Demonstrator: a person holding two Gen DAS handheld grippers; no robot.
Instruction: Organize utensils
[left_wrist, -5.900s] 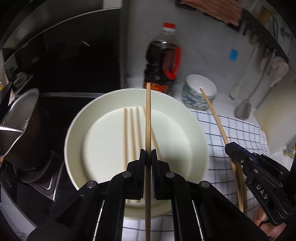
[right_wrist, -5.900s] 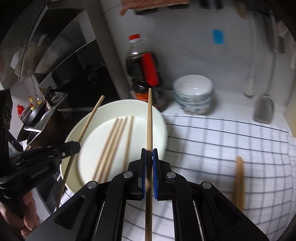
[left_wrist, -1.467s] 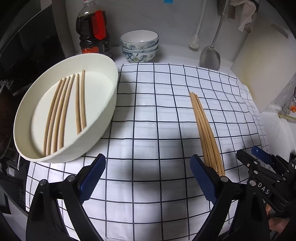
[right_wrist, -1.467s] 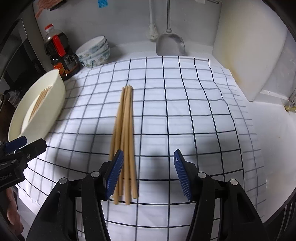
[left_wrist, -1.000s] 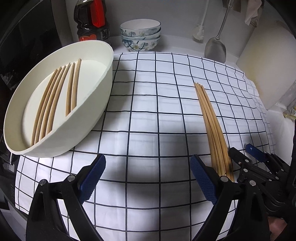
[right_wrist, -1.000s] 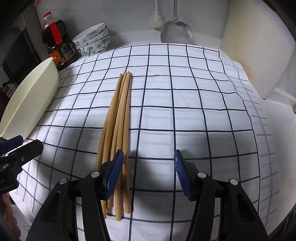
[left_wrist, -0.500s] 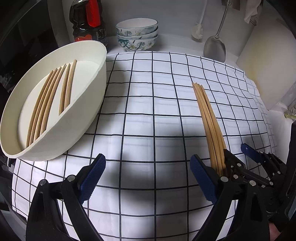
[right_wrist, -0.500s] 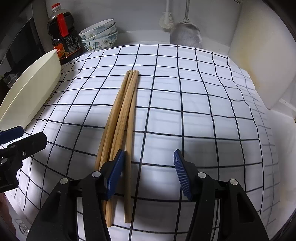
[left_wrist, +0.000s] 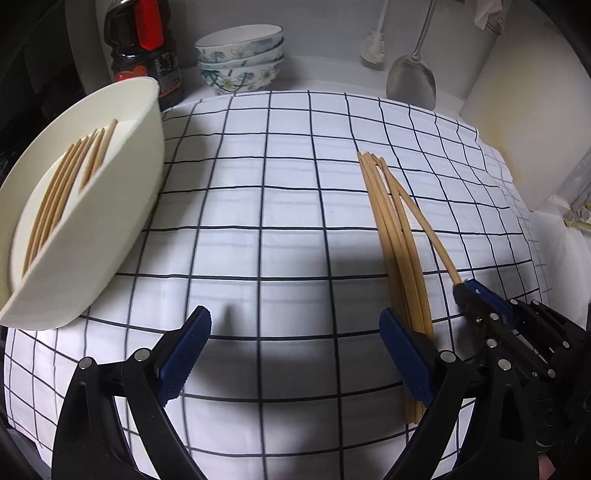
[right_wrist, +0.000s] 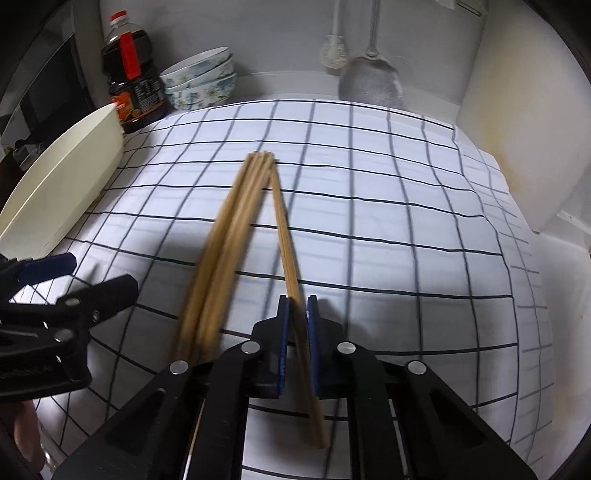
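Note:
Several wooden chopsticks (left_wrist: 395, 240) lie in a bundle on the checked cloth (left_wrist: 258, 206). My right gripper (right_wrist: 295, 321) has its jaws closing onto the near part of one chopstick (right_wrist: 282, 229), which splays to the right of the bundle (right_wrist: 221, 258) while its far tip stays with the others. In the left wrist view that right gripper (left_wrist: 469, 290) holds the chopstick (left_wrist: 424, 221) just right of the bundle. My left gripper (left_wrist: 295, 354) stands open above the cloth, its right finger beside the bundle's near ends. A white oval dish (left_wrist: 122, 206) at the left holds several chopsticks (left_wrist: 62, 192).
A dark sauce bottle (left_wrist: 144, 51), stacked patterned bowls (left_wrist: 240, 55), a metal spatula (left_wrist: 410, 81) and a brush (left_wrist: 373, 44) stand along the back wall. A pale cutting board (left_wrist: 524, 110) leans at the right. A dark stove lies left of the dish.
The right gripper went from open to closed on one chopstick and pulled its near end to the right, away from the bundle. The left gripper came lower and nearer the bundle.

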